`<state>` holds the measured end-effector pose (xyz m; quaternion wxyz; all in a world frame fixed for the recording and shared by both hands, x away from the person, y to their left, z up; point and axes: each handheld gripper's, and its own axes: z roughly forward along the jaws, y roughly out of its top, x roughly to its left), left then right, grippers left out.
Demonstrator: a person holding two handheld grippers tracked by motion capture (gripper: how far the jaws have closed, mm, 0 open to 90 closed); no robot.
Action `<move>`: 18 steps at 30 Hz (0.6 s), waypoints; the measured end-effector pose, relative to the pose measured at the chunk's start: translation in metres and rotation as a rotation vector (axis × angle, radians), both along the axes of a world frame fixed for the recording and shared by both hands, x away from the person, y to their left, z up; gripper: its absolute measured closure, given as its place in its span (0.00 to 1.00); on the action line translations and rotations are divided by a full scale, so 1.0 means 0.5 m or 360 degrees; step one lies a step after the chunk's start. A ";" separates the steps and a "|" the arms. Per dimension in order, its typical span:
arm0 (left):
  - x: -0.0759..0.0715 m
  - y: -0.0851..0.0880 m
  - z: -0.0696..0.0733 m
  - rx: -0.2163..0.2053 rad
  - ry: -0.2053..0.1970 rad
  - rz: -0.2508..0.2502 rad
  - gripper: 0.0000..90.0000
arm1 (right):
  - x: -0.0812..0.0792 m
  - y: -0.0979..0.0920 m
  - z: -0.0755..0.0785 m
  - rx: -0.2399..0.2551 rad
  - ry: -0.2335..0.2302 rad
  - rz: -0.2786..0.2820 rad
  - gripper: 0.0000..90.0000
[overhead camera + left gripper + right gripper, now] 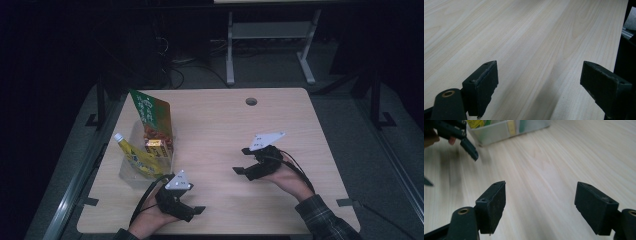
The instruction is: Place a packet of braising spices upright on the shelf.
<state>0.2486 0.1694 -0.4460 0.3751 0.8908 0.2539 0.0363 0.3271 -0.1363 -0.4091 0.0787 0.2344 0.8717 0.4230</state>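
Observation:
My left gripper (193, 200) rests low over the near left part of the wooden table (225, 120), held in a hand, open and empty. In the left gripper view its jaws (544, 85) stand wide apart over bare wood. My right gripper (241, 161) hovers right of centre, pointing left, also open with nothing in it. The right gripper view shows its own jaws (540, 210) spread over the table and the left gripper (466, 142) blurred at the upper left.
A clear plastic bin (129, 172) at the table's left holds a green and orange snack bag (152, 115), a yellow pouch with a white cap (135, 157) and a small yellow box (155, 146). The bin (499, 132) lies beyond the right gripper. A round cable hole (251, 101) is at the far edge.

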 end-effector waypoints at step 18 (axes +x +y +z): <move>-0.001 -0.003 -0.006 0.0122 -0.0014 -0.0038 0.17 | -0.109 -0.066 -0.062 -0.0124 0.0078 -0.0014 0.26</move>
